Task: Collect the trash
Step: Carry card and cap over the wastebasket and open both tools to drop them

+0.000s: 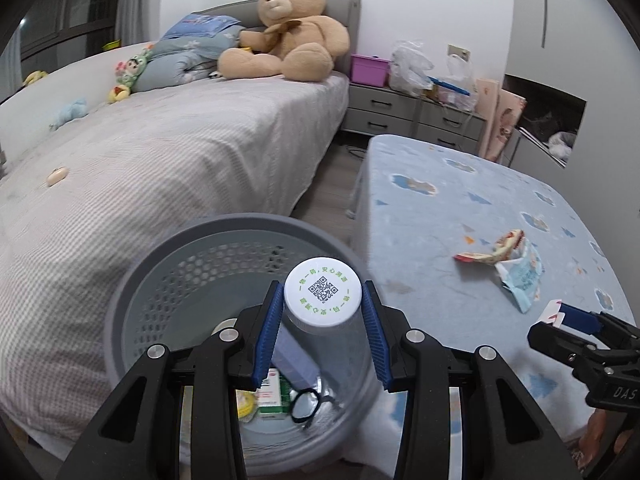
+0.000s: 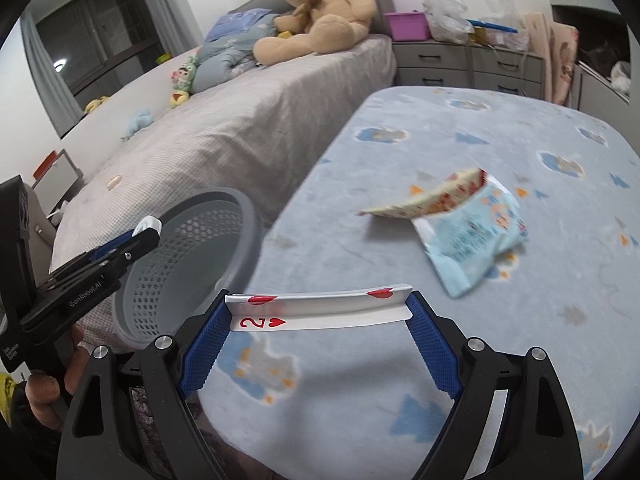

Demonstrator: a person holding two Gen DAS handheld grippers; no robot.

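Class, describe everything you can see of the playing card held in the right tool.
The playing card is a two of hearts: white, glossy, with red hearts and a red 2 printed at one corner. It spans the right tool crosswise, its short ends pressed against the blue ribbed pads, and it is bowed along its length by the squeeze. It hangs above the blue patterned blanket, not touching it.

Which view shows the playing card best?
The right wrist view: the card spans the right gripper pads, bowed, its red 2 of hearts readable. The left wrist view shows only a white corner at that gripper's tip.
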